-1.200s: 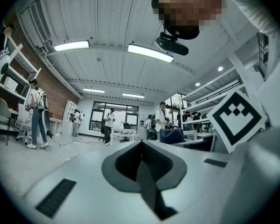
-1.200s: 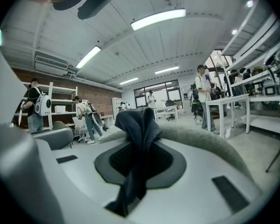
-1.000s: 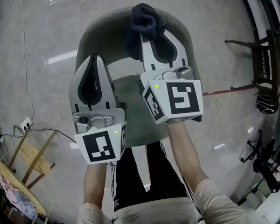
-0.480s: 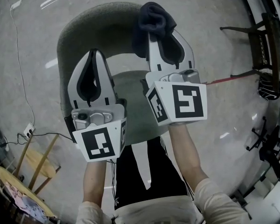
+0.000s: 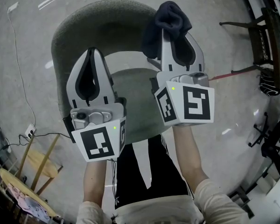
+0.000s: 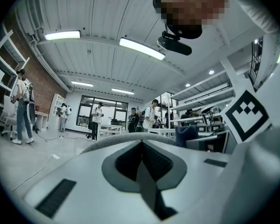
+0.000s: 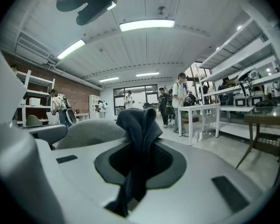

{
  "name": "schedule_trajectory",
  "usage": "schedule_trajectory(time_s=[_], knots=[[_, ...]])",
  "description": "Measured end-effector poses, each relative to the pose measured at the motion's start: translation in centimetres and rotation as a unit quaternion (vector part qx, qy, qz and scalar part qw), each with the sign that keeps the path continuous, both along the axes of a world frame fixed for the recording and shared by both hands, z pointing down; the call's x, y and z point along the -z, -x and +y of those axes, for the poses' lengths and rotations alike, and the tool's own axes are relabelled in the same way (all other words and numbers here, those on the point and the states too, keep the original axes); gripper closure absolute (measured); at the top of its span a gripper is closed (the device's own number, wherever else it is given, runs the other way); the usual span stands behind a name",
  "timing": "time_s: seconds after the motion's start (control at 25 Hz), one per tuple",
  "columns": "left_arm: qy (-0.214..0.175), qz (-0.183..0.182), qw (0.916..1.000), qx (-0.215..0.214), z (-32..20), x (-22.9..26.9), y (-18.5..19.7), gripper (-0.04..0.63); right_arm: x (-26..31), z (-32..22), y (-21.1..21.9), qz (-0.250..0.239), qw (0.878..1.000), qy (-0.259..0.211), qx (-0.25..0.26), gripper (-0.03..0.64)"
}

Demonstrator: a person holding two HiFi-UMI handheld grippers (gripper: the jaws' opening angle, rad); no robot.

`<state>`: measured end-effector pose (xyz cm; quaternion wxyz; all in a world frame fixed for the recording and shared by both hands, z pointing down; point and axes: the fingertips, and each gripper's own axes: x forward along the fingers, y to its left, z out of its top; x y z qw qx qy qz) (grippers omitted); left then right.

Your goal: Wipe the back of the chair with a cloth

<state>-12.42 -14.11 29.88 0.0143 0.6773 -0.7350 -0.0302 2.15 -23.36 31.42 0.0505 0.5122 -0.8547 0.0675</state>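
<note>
A grey-green chair with a curved back and round seat stands below me on the floor. My right gripper is shut on a dark navy cloth, which bunches above its tips over the right part of the chair back. In the right gripper view the cloth hangs between the jaws, with the chair back just left of it; contact is unclear. My left gripper is shut and empty, hovering over the gap between back and seat. The left gripper view shows the chair back ahead and the cloth to the right.
A dark metal chair stands at the right edge. A white cable and power strip lie on the floor at left, near a wooden stool. A red line marks the floor. Several people and white tables fill the room behind.
My right gripper with the cloth has shifted rightward along the top of the chair back. The left gripper has barely moved and stays shut.
</note>
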Motion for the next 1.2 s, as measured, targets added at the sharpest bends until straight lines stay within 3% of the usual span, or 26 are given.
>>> schedule_trajectory(time_s=[0.2, 0.48, 0.64, 0.88, 1.2], knots=[[0.005, 0.002, 0.9999, 0.016, 0.8, -0.7, 1.0, 0.58, 0.6, 0.7, 0.5, 0.001, 1.0, -0.012, 0.011, 0.558], [0.015, 0.018, 0.9964, 0.081, 3.7, -2.0, 3.7, 0.58, 2.1, 4.5, 5.9, -0.018, 0.991, -0.03, 0.131, 0.558], [0.016, 0.013, 0.9937, 0.111, 6.5, -2.2, 5.9, 0.581, 1.1, 8.3, 11.4, -0.05, 0.978, 0.0, 0.202, 0.558], [0.016, 0.007, 0.9878, 0.155, 10.2, -2.4, 9.1, 0.58, -1.7, 12.2, 17.7, -0.058, 0.955, 0.041, 0.288, 0.558], [0.034, 0.008, 0.9788, 0.202, 13.5, -4.2, 11.7, 0.581, -4.0, 15.5, 23.2, -0.068, 0.931, 0.071, 0.352, 0.558]])
